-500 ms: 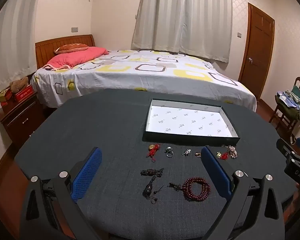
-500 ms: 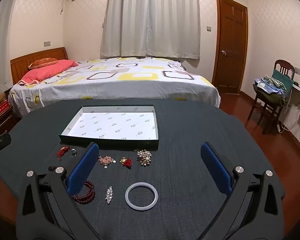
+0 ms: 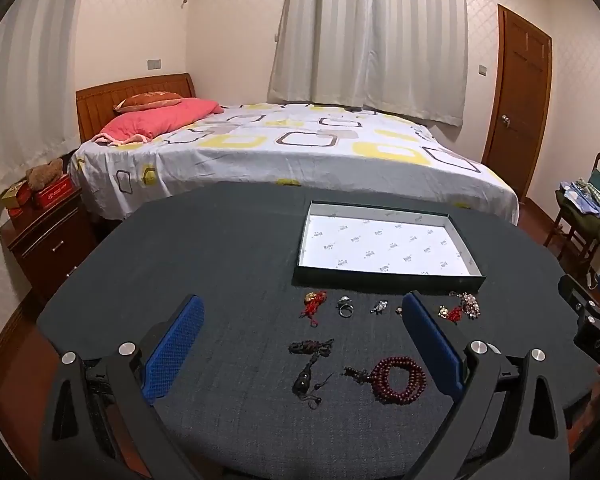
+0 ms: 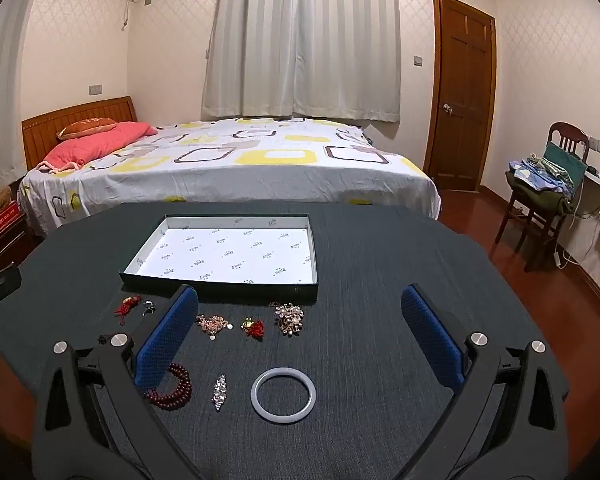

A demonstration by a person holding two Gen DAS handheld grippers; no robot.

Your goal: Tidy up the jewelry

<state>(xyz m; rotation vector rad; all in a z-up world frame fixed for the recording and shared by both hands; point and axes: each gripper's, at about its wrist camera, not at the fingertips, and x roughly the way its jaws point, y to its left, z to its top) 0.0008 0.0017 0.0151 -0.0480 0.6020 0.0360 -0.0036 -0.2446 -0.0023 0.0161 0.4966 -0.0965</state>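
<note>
Your left gripper (image 3: 302, 340) and right gripper (image 4: 300, 332) both gape wide, holding nothing. Jewelry lies loose on the dark table (image 3: 220, 248), bead bracelet (image 3: 398, 378) and white bangle (image 4: 283, 395) nearest, just before the tray (image 4: 220, 282); a bed (image 4: 228, 168) stands beyond.

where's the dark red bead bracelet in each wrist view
Left wrist: the red bead bracelet lies low and right of centre, just inside the right finger.
Right wrist: it sits lower left, partly hidden by the left finger.
Shared landmark: the open box beyond the jewelry.
</note>
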